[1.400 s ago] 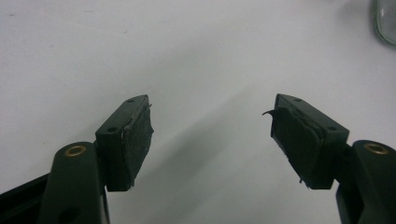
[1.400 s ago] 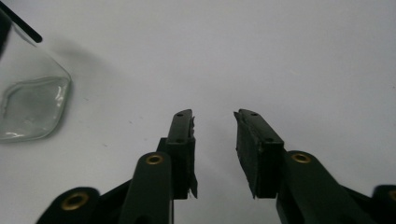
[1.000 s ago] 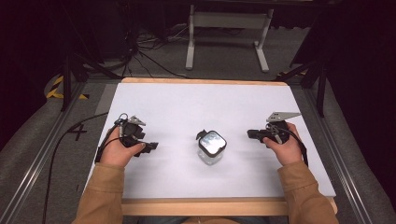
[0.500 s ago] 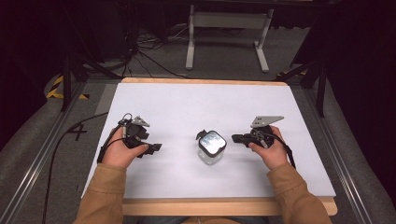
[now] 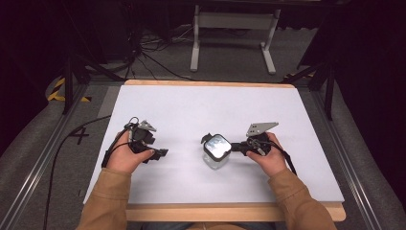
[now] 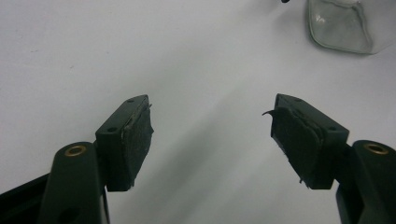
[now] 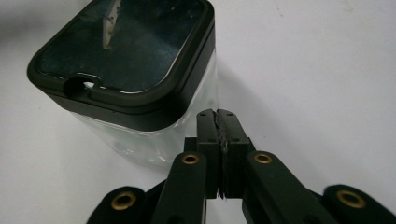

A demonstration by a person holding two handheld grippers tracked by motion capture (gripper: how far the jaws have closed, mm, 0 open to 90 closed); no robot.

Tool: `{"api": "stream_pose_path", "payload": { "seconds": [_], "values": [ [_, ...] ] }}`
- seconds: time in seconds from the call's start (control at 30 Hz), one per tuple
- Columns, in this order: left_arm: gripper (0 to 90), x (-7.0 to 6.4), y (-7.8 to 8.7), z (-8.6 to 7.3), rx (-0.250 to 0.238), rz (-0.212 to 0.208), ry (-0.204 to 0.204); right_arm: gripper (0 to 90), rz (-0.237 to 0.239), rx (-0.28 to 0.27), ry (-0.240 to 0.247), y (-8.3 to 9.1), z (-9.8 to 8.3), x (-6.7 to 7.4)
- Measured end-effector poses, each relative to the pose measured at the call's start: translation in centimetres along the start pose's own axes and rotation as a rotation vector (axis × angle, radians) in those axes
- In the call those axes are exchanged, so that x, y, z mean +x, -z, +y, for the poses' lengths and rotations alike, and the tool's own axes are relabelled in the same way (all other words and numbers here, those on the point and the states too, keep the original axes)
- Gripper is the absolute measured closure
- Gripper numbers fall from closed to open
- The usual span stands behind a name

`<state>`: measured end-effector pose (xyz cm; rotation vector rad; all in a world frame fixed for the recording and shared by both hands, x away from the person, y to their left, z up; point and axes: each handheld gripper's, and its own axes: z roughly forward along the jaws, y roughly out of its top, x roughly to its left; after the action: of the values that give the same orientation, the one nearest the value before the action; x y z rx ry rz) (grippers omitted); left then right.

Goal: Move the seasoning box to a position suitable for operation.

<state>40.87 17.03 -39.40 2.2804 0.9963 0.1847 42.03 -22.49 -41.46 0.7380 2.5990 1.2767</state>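
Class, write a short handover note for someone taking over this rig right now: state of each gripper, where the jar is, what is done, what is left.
Left gripper: open, empty, resting on the table well left of the jar.
Right gripper: jaws shut on nothing, tips against the jar's clear side just under the lid.
Jar: upright mid-table, black lid on.
Done: right gripper brought up to the jar.
Left: likely grip the jar and deal with the lid.

I read this as a lab or recording studio, not a home. My work surface is a plain white table [image 5: 201, 110] with a wooden edge, set between metal rails [image 5: 28, 191] on grey carpet. Beyond the far edge stand a grey metal stand [image 5: 232, 28], loose black cables [image 5: 143, 52] and dark curtained surroundings.
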Motion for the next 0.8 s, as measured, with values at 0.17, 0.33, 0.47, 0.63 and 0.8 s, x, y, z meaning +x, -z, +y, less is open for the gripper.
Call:
{"api": "stream_pose_path", "payload": {
  "seconds": [0.17, 0.33, 0.47, 0.63, 0.8],
  "values": [
    [29.8, -0.1, -0.1, 0.0, -0.003, 0.001, -0.003, 89.7, 0.005, 0.005, 0.012, 0.1, 0.1, 0.2],
    [29.8, -0.1, -0.1, 0.1, 0.001, -0.010, -0.008, 90.0, 0.000, 0.020, 0.024, 0.2, 0.1, 0.4],
    [29.8, -0.1, -0.3, 0.2, -0.002, -0.008, -0.009, 90.0, 0.010, 0.032, 0.026, 0.4, 0.2, 0.7],
    [29.8, -0.3, -0.4, 0.5, -0.002, -0.019, -0.018, 90.0, 0.029, 0.056, 0.037, 0.5, 0.3, 1.4],
    [30.1, -0.4, -0.7, 1.0, -0.005, -0.028, -0.030, 90.0, 0.039, 0.079, 0.043, 0.4, 0.2, 2.1]
  ]
}}
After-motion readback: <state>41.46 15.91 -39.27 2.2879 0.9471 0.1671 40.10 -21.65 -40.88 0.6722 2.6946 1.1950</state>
